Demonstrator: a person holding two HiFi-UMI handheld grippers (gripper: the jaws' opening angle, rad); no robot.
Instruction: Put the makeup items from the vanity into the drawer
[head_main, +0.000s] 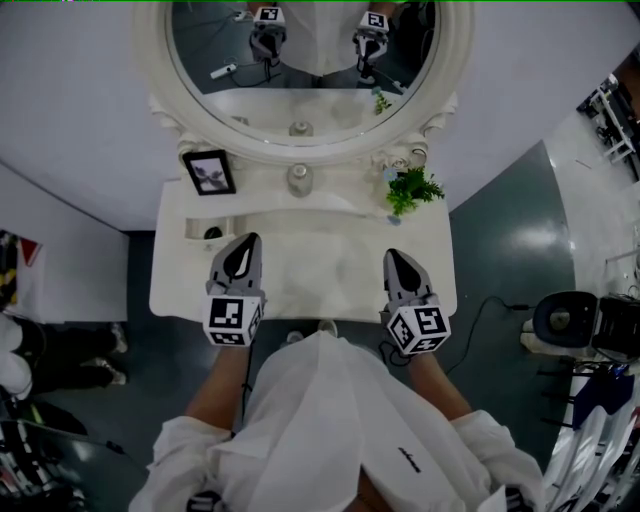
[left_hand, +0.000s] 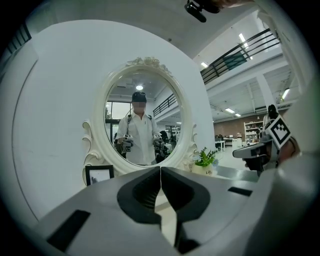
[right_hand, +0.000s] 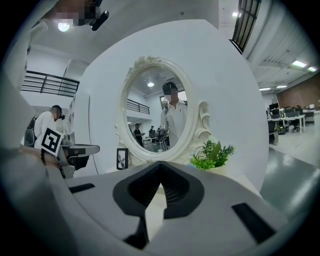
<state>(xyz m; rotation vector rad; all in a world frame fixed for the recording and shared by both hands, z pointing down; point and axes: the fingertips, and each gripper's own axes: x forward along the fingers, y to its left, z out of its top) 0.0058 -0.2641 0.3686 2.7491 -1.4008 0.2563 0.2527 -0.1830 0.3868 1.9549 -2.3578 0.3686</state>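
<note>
Grey floor, pale curved wall, and a white vanity (head_main: 320, 275) set against it under an oval mirror (head_main: 300, 60). A person in a white shirt stands at the edge farthest from the mirror.

**Fixtures**
- Frame (head_main: 209, 172): black, at the mirror's lower left.
- Plant (head_main: 412, 188): green, at the mirror's lower right.

**Possible makeup items**
- Jar (head_main: 299, 178): small, round and upright, directly beneath the mirror's lowest point.
- Recess (head_main: 195, 228): a shallow recess in the top, out from the mirror and to its left.
- Dark object (head_main: 212, 233): lies in the recess and is too small to name.

**Grippers**
- Left gripper (head_main: 246, 242): held over the top, left of the mirror's centre line and pointing toward the mirror. Its jaws are pressed together with nothing between them.
- Right gripper (head_main: 393, 256): held the same way, right of that line. Its jaws are likewise together and empty.

**Drawer**
- None shows pulled out.
- Knob (head_main: 327, 326): small and pale, under the edge farthest from the mirror. It is probably the drawer's.
- The drawer's contents cannot be seen.

**Progress**
- The stretch of top between the grippers lies bare.
- The jar and the dark object sit out on the vanity. If they count as makeup, they are left to stow.
- The bare middle and the shut front fit two readings. Either items already lie inside a drawer that is pushed home, or the drawer is shut and only these few things are due to go in.
- Nothing visible decides between the two.
</note>
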